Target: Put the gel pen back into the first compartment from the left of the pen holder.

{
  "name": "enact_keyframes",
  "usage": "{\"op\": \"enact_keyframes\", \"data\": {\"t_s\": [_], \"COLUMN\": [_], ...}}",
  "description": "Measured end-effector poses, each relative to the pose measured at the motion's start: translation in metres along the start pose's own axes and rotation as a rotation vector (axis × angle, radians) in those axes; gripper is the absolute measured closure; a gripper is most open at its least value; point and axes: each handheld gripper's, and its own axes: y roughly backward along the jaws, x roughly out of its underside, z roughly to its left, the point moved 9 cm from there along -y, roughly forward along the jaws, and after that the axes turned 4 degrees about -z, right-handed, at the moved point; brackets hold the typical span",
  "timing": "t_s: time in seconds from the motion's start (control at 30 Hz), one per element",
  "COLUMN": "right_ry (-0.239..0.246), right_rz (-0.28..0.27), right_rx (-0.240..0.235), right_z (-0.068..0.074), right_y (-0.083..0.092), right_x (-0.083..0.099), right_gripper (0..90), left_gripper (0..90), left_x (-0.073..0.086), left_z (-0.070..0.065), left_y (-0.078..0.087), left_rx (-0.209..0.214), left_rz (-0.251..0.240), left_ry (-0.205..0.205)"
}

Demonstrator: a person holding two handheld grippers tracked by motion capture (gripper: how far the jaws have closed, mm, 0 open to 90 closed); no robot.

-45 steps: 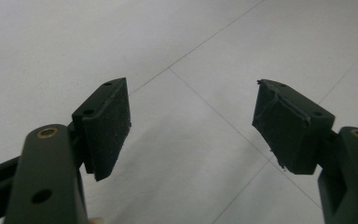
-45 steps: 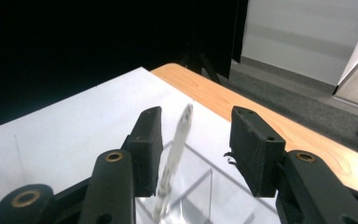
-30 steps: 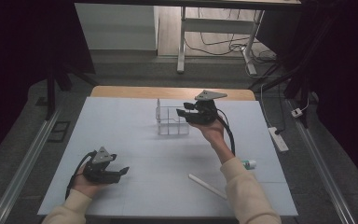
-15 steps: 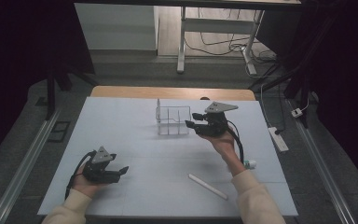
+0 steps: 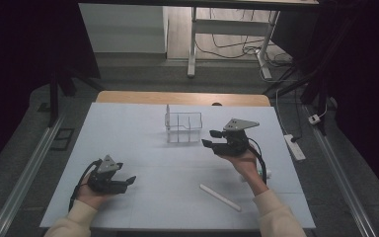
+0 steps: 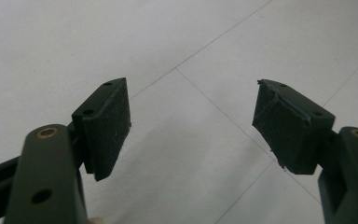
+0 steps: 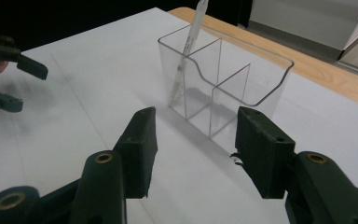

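Note:
A clear divided organizer (image 5: 183, 127) stands at the table's far middle. A thin white pen (image 5: 168, 114) leans upright in its left compartment. My right gripper (image 5: 208, 138) hovers just right of the organizer and points at it. Its jaws are open, have just been opening, and hold nothing. In the right gripper view the organizer (image 7: 228, 88) and the pen (image 7: 189, 44) lie ahead of the right gripper (image 7: 196, 149). My left gripper (image 5: 127, 183) rests open on the near left of the table, over bare surface in the left gripper view (image 6: 191, 126). A second white pen (image 5: 220, 197) lies flat near the front.
The white table top (image 5: 128, 138) ends in a wooden strip (image 5: 182, 98) at the far side. A small white and green item (image 5: 265, 174) lies beside the right wrist. A power strip (image 5: 294, 146) sits on the floor to the right.
My right gripper has drawn back from above the organizer, moving right and toward the near side, a little lower, with its jaws wider. The left gripper has stayed put.

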Motion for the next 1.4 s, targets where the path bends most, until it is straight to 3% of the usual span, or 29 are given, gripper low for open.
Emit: {"op": "enact_keyframes", "data": {"t_s": [0.47,1.1,1.4], "right_ry": [0.043,0.048,0.051], "right_rz": [0.101,0.186,0.234], "right_rx": [0.001,-0.002,-0.031], "right_z": [0.008,0.014,0.021], "right_y": [0.007,0.031,0.033], "right_x": [0.022,0.045,0.053], "right_gripper": [45.1,43.5,43.1], "left_gripper": [27.4,27.4,27.4], "left_x": [0.000,0.000,0.001], "left_z": [-0.001,-0.001,-0.001], "left_y": [0.000,0.000,0.000], "left_rx": [0.002,0.003,0.004], "left_rz": [-0.001,0.001,0.003], "left_ry": [-0.006,-0.007,-0.008]}}
